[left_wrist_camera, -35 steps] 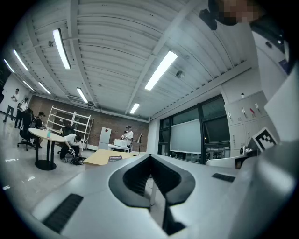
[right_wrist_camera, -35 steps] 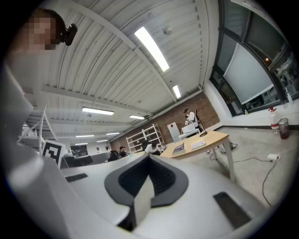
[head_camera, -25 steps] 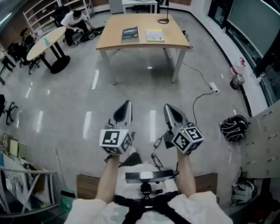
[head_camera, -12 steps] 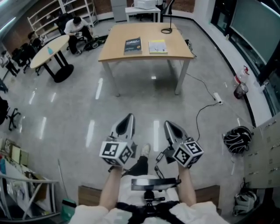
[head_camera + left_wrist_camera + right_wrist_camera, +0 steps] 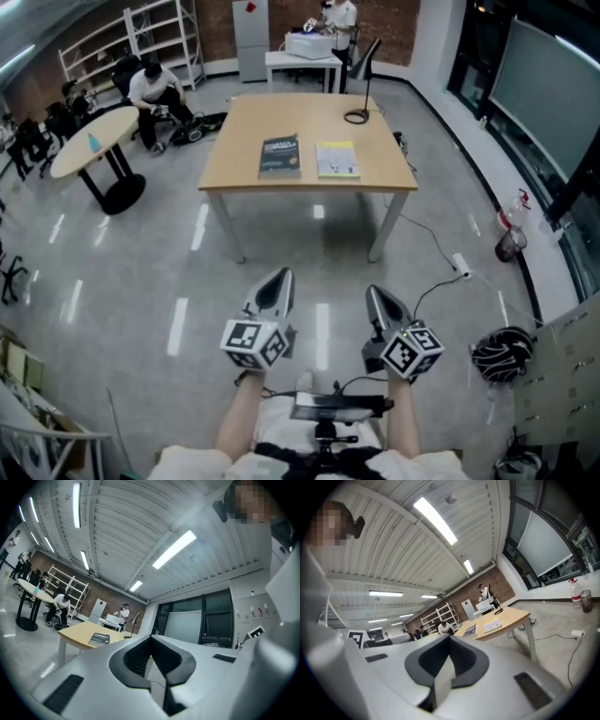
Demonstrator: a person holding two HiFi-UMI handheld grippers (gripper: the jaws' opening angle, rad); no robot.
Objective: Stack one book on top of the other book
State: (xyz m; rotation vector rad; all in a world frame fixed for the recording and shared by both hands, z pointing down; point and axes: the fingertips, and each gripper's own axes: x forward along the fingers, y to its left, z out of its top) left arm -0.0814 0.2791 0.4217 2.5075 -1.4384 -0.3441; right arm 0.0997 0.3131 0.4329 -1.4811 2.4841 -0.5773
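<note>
Two books lie side by side on a wooden table (image 5: 375, 173) ahead of me: a dark book (image 5: 279, 156) on the left and a pale yellow-green book (image 5: 337, 159) on the right. They are apart, not stacked. My left gripper (image 5: 278, 281) and right gripper (image 5: 379, 296) are held in front of my body over the floor, well short of the table, both shut and empty. The dark book (image 5: 99, 639) shows far off in the left gripper view. In the right gripper view both the dark book (image 5: 469, 630) and the pale book (image 5: 492, 626) lie on the distant table.
A black desk lamp (image 5: 357, 84) stands at the table's far side. A round table (image 5: 94, 141) with seated people is at the left. A cable and power strip (image 5: 458, 265) lie on the floor right of the table, and a black helmet (image 5: 501, 354) farther right.
The table and books have come closer and lower in the head view. Both grippers stayed shut and side by side while moving forward with me.
</note>
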